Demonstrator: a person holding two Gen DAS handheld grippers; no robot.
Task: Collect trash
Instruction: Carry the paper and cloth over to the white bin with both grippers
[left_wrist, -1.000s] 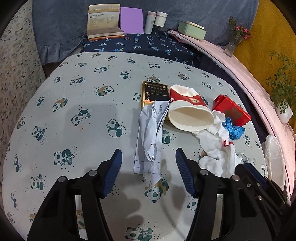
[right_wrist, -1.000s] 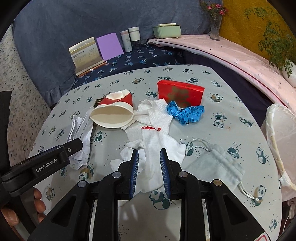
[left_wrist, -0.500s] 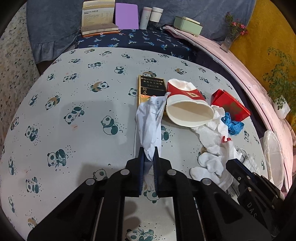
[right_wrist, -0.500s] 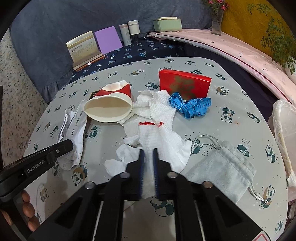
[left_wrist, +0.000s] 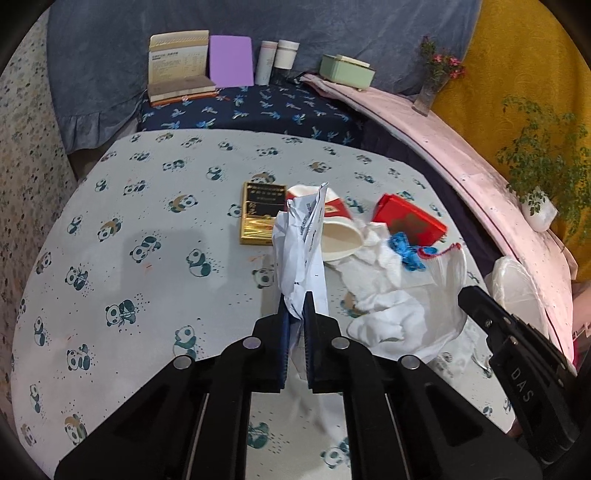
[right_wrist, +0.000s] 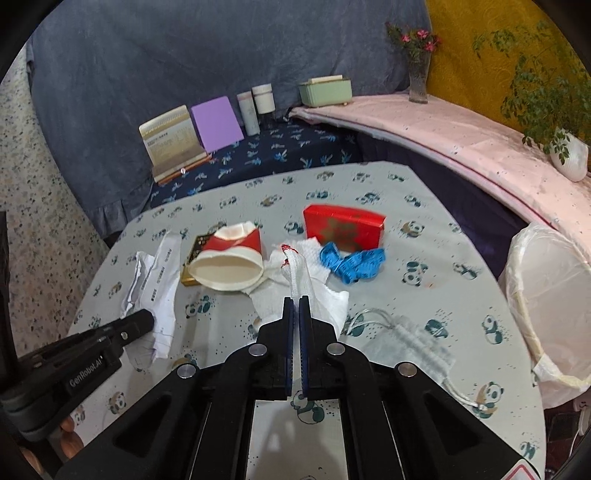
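My left gripper (left_wrist: 296, 300) is shut on a crumpled white paper slip (left_wrist: 300, 246), which hangs lifted off the panda-print tablecloth (left_wrist: 147, 266). In the right wrist view the same paper slip (right_wrist: 155, 291) is pinched at the tip of the left gripper (right_wrist: 142, 321). My right gripper (right_wrist: 296, 302) is shut on a white tissue with a red stain (right_wrist: 297, 275), raised a little off the cloth. More white tissue (left_wrist: 384, 291) lies bunched beside a tipped red-and-white paper cup (right_wrist: 231, 264). A bin lined with a white plastic bag (right_wrist: 546, 295) stands at the table's right edge.
On the tablecloth lie a black-and-gold box (left_wrist: 260, 214), a red box (right_wrist: 343, 227), a blue measuring tape (right_wrist: 352, 262) and a grey drawstring pouch (right_wrist: 410, 341). Books, bottles and a green box sit on the far bench (left_wrist: 258, 107). Potted plants stand on the pink ledge (right_wrist: 461, 147).
Both grippers went from open to shut, the left on the paper slip and the right on the tissue. Both have since risen, lifting paper and tissue off the cloth.
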